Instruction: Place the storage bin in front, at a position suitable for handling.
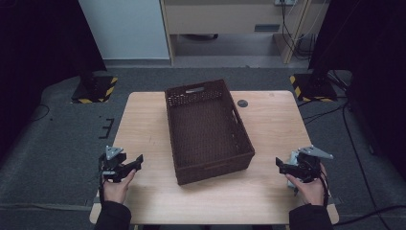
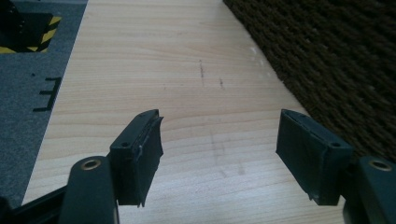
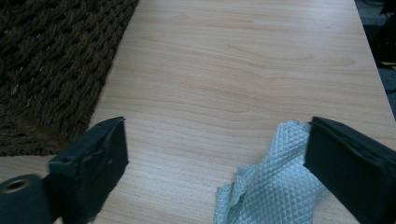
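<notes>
Dim room, grey carpet floor [image 1: 57, 143], pale wall [image 1: 124, 28], hazard-striped stand bases [image 1: 95, 89]

Lab: hazard-striped stand bases [image 1: 94, 89], floor cables [image 1: 355, 143], bare test table [image 1: 268, 191].

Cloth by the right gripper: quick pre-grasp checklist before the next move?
1. Right gripper jaws open: ok, they stand wide apart over the table.
2. Cloth between the jaws: not ok, it lies crumpled against the right-hand jaw, off centre.
3. Pads pressing on the cloth: not ok, no grip yet.
4. Basket ready to take it: ok, it stands upright mid-table and looks empty in the high view.
5. Left gripper out of the way: ok, open, holding nothing, on the basket's other side.
6. Whether the cloth overhangs the table edge: cannot tell.
</notes>
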